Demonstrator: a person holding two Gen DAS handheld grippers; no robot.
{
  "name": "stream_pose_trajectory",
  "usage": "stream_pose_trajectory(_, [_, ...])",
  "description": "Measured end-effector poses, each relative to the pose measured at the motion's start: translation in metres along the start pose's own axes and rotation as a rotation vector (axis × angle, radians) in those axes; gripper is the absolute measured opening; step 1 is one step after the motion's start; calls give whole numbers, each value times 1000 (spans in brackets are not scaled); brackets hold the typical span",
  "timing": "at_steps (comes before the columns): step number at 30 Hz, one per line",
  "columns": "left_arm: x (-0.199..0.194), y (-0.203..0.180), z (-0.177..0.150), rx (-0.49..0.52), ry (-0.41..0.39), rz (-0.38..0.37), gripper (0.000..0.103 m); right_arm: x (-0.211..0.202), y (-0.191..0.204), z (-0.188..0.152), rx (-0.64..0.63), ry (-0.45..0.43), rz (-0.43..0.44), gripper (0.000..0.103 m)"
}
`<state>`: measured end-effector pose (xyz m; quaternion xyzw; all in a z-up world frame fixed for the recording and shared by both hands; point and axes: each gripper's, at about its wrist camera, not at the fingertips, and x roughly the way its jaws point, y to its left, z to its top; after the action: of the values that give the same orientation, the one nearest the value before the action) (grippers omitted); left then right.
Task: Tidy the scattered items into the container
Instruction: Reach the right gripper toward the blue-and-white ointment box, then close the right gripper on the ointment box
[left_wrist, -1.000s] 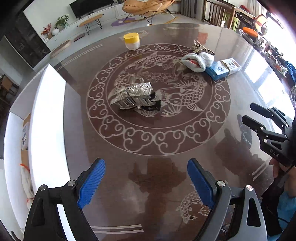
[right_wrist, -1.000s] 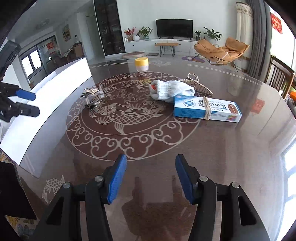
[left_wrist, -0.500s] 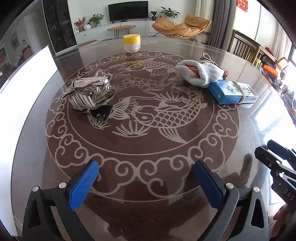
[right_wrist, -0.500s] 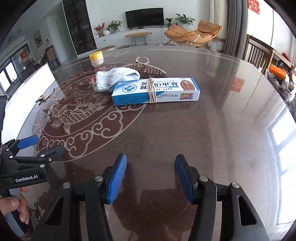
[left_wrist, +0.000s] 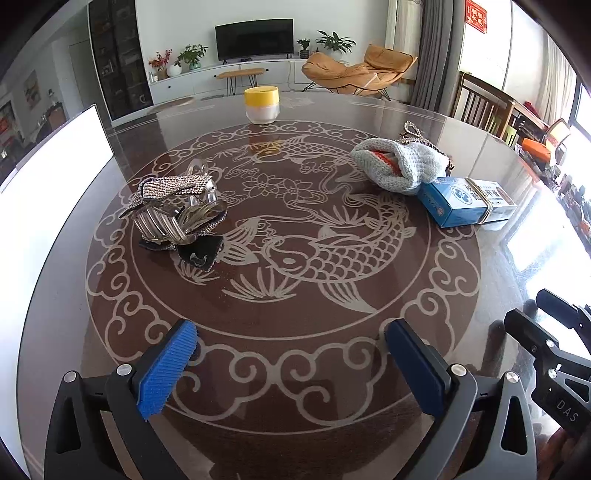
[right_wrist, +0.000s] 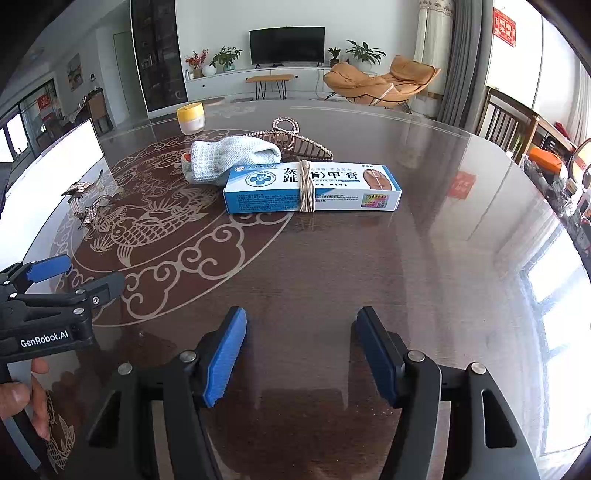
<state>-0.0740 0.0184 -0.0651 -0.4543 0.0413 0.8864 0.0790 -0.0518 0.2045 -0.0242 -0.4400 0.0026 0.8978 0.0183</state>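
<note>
The left gripper (left_wrist: 291, 354) hovers low over the dark round table (left_wrist: 295, 317), its blue-padded jaws spread wide with nothing between them. The right gripper (right_wrist: 301, 350) is likewise spread wide and empty, held just above the glossy table top beside the carp medallion (left_wrist: 317, 251) inlaid in the centre.

Taking that medallion as the landmark: the rhinestone hair clips (left_wrist: 177, 210) lie in a loose heap on its left part, ahead and to the left of the left gripper, well apart from its pads. The knitted pouch (left_wrist: 399, 166) — pale grey-blue, with something orange showing in its mouth — sits on the medallion's far right rim. Touching the pouch on its outer side is the blue cream box (right_wrist: 312, 188), bound round the middle with a rubber band (right_wrist: 306, 186); it lies across the medallion's right border, straight ahead of the right gripper with bare table between them. Behind the pouch, a large claw clip (right_wrist: 295, 142) rests with its looped handles upward. The yellow-lidded jar (left_wrist: 261, 104) stands upright just beyond the medallion's far edge, farthest from both grippers.

A white container (left_wrist: 48, 177) runs along the table's edge left of the medallion — only its bright wall shows, and what lies inside cannot be made out. Across the room stand a television (right_wrist: 287, 45) and a tan lounge chair (right_wrist: 380, 83).
</note>
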Motion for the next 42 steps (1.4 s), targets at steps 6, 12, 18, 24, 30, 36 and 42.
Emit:
stream_pose_trajectory(6, [1, 2, 1, -2, 1, -4, 103, 0, 0, 0, 0, 0, -1, 64])
stream_pose_trajectory(12, [1, 2, 1, -2, 1, -5, 103, 0, 0, 0, 0, 0, -1, 64])
stream_pose_trajectory(18, [1, 2, 1, -2, 0, -5, 103, 0, -1, 0, 1, -1, 7, 64])
stream_pose_trajectory(24, [1, 2, 1, -2, 0, -5, 103, 1, -35, 21, 131, -45, -76, 64])
stream_pose_trajectory(30, [1, 2, 1, -3, 0, -6, 103, 34, -76, 110, 193, -88, -170, 64])
stream_pose_trajectory(36, [-8, 11, -11, 5, 0, -9, 103, 90, -56, 142, 165, 142, 49, 65])
stream_pose_trajectory(42, [-11, 26, -15, -45, 0, 25, 103, 65, 28, 110, -82, 231, 311, 64])
